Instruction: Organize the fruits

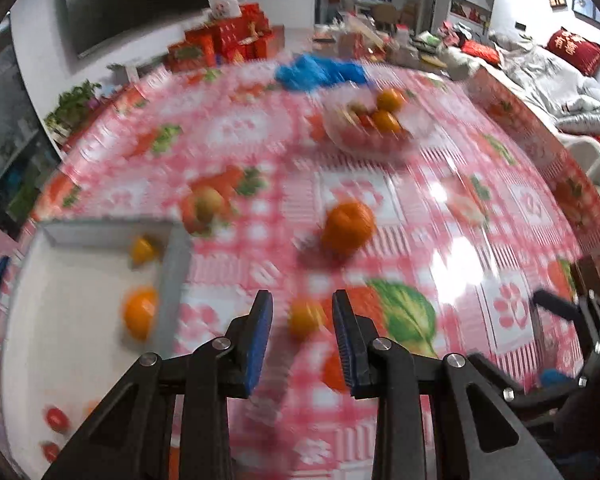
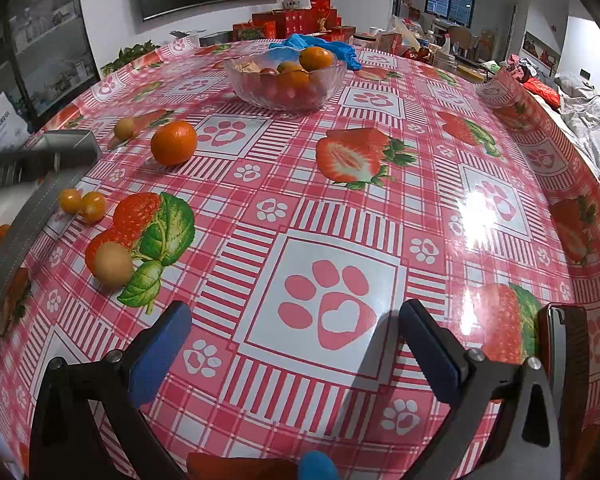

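Observation:
The left wrist view is motion-blurred. My left gripper (image 1: 302, 312) is open and empty, with a small yellow fruit (image 1: 305, 317) on the table between its fingertips. A large orange (image 1: 348, 226) lies further ahead; it also shows in the right wrist view (image 2: 174, 143). A grey-rimmed white tray (image 1: 172, 276) at the left holds small orange fruits (image 1: 140, 312) and red ones (image 1: 57, 419). My right gripper (image 2: 296, 328) is open and empty above bare tablecloth. Two small yellow fruits (image 2: 82, 204) lie by the tray (image 2: 40, 200), and a tan round fruit (image 2: 113, 264) lies nearer.
A glass bowl (image 2: 332, 80) with oranges and other fruit stands at the far middle of the table, with a blue cloth (image 2: 324, 50) behind it. Another small tan fruit (image 2: 124, 128) lies left of the orange. Red gift boxes (image 2: 296, 20) stand beyond the far edge.

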Available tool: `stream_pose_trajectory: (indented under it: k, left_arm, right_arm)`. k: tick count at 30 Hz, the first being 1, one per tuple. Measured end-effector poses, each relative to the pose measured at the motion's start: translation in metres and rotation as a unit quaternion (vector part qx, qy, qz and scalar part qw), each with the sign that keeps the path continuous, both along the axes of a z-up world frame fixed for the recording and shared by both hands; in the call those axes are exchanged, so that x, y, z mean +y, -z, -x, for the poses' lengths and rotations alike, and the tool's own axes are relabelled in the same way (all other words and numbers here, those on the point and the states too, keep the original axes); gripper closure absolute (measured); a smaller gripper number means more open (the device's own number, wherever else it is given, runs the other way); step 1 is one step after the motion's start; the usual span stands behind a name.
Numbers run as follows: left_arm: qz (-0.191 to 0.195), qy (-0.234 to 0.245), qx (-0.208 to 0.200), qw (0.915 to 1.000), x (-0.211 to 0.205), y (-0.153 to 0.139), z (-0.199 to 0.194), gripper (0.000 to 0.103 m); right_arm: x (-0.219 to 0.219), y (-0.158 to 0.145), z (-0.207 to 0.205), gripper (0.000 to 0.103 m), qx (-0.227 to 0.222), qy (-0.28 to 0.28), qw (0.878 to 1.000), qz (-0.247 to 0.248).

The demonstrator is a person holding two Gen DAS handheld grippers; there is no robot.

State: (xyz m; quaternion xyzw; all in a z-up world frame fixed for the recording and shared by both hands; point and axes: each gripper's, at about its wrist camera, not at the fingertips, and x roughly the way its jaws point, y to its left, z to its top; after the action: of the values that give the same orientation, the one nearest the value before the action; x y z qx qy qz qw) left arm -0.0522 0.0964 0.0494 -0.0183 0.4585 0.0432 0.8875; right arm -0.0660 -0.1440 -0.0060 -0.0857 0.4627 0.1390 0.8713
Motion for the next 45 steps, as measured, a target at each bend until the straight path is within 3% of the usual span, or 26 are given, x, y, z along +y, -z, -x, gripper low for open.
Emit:
stream_pose_trajectory:
  k: [4, 9, 12, 14, 15, 19, 22, 23, 25, 28, 30, 38, 45]
  left_arm:
    - [0.005, -0.034, -0.003, 0.9994, 0.027, -0.01, -0.031, 0.07]
    - [0.007, -0.053, 0.013, 0.9985, 0.032, 0.003, -0.07, 0.07]
    - [-0.039, -0.049, 0.021, 0.9978, 0.019, 0.014, -0.094, 0.07]
    - [-0.075, -0.073, 0.029, 0.9941, 0.021, 0.021, -0.106, 0.07]
    - [-0.072, -0.087, 0.029, 0.9932, 0.026, 0.022, -0.107, 0.07]
    - [0.019, -0.111, 0.057, 0.992, 0.057, 0.033, -0.112, 0.07]
    - [0.005, -0.083, 0.055, 0.995, 0.052, 0.037, -0.106, 0.075]
    - [0.004, -0.065, 0.054, 0.9964, 0.044, 0.039, -0.103, 0.089]
    - [0.004, -0.039, 0.053, 0.9978, 0.033, 0.039, -0.098, 0.096]
    - [0.012, 0.0, 0.044, 0.999, 0.014, 0.038, -0.085, 0.096]
    - [-0.007, 0.016, 0.038, 0.9991, 0.002, 0.038, -0.072, 0.096]
    - [0.026, 0.036, 0.027, 0.9987, -0.02, 0.037, -0.006, 0.096]
    - [0.037, 0.018, 0.002, 0.9992, -0.013, 0.022, 0.018, 0.095]
  right_arm:
    - [0.0, 0.0, 0.0, 0.0, 0.0, 0.0, 1.0, 0.0]
    - [0.0, 0.0, 0.0, 0.0, 0.0, 0.0, 1.0, 0.0]
    - [0.0, 0.0, 0.0, 0.0, 0.0, 0.0, 1.0, 0.0]
    - [0.0, 0.0, 0.0, 0.0, 0.0, 0.0, 1.0, 0.0]
    - [0.0, 0.0, 0.0, 0.0, 0.0, 0.0, 1.0, 0.0]
    - [0.0, 0.0, 0.0, 0.0, 0.0, 0.0, 1.0, -0.001]
    - [0.0, 0.0, 0.0, 0.0, 0.0, 0.0, 1.0, -0.001]
    - [0.0, 0.0, 0.0, 0.0, 0.0, 0.0, 1.0, -0.001]
    - [0.0, 0.0, 0.001, 0.0, 0.0, 0.0, 1.0, -0.001]
    - [0.0, 0.0, 0.001, 0.0, 0.0, 0.0, 1.0, -0.001]
    - [0.0, 0.0, 0.001, 0.0, 0.0, 0.0, 1.0, -0.001]
    - [0.0, 0.0, 0.001, 0.0, 0.0, 0.0, 1.0, -0.001]
    - [0.0, 0.0, 0.001, 0.0, 0.0, 0.0, 1.0, -0.001]
